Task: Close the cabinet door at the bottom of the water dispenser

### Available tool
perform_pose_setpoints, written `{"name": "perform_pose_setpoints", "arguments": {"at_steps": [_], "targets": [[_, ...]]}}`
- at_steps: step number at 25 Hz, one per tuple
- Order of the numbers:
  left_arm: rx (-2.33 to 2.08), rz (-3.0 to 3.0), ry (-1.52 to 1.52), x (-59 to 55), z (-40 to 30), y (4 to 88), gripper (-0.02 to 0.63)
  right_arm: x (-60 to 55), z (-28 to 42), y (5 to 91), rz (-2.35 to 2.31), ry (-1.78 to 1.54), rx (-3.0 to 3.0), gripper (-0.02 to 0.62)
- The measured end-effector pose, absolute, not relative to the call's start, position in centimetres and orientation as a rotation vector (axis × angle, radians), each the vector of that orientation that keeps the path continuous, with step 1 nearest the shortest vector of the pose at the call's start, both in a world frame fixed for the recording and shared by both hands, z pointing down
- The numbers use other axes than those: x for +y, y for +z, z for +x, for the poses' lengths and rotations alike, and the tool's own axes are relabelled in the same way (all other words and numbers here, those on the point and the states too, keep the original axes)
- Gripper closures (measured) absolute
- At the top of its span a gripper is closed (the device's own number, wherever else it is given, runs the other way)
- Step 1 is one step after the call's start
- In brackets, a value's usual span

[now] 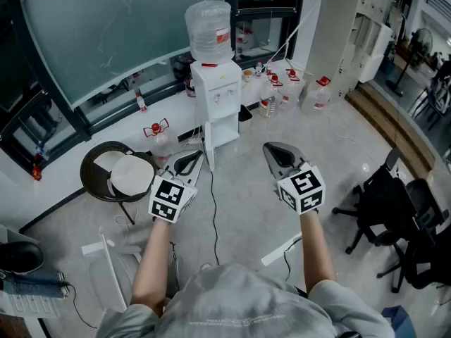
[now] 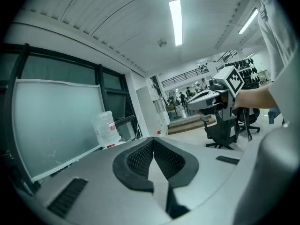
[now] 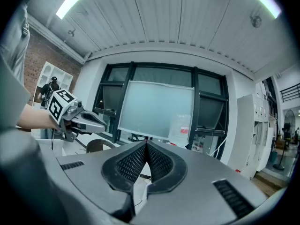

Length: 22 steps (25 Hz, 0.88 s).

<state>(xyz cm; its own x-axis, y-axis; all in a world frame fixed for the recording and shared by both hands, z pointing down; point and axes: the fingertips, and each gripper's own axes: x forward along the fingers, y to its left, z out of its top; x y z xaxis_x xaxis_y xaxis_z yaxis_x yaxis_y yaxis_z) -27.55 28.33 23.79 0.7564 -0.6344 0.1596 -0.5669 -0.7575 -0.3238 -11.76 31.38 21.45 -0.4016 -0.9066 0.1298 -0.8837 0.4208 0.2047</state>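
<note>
Left tongs (image 1: 192, 159) and right tongs (image 1: 275, 151) are pressed together, empty, facing the water dispenser (image 1: 216, 111) topped by a clear bottle (image 1: 209, 30).

Open-plan office or studio workroom: a white water dispenser (image 1: 215, 111) stands on a pale polished floor (image 1: 239, 210) near a large frosted board (image 1: 120, 27) set before black-framed windows (image 3: 206, 107). Plastic water jugs (image 1: 315, 94) are grouped on the floor beside it, and black swivel office chairs (image 1: 394, 210) stand to the right. Overhead, fluorescent tube lights (image 2: 176, 22) run along a white slatted ceiling (image 3: 187, 18); a brick wall (image 3: 44, 55) bounds one side, and a railed upper gallery (image 2: 183, 76) shows in the far background.
</note>
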Motion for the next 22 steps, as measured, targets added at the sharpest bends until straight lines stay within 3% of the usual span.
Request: {"name": "perform_pose_setpoints", "arguments": {"at_steps": [14, 16, 22], "targets": [[1.067, -2.73, -0.338, 30.7, -21.5, 24.0, 0.584, 33.5, -1.4, 22.5, 1.53, -0.207, -2.458, 0.566], [1.087, -2.744, -0.32, 30.5, -21.0, 24.1, 0.572, 33.4, -0.4, 23.1, 1.493, -0.198, -2.455, 0.474], [1.096, -2.757, -0.346, 28.3, -19.1, 25.3, 0.473, 31.1, 2.0, 24.1, 1.483, -0.18, -2.481, 0.417]]}}
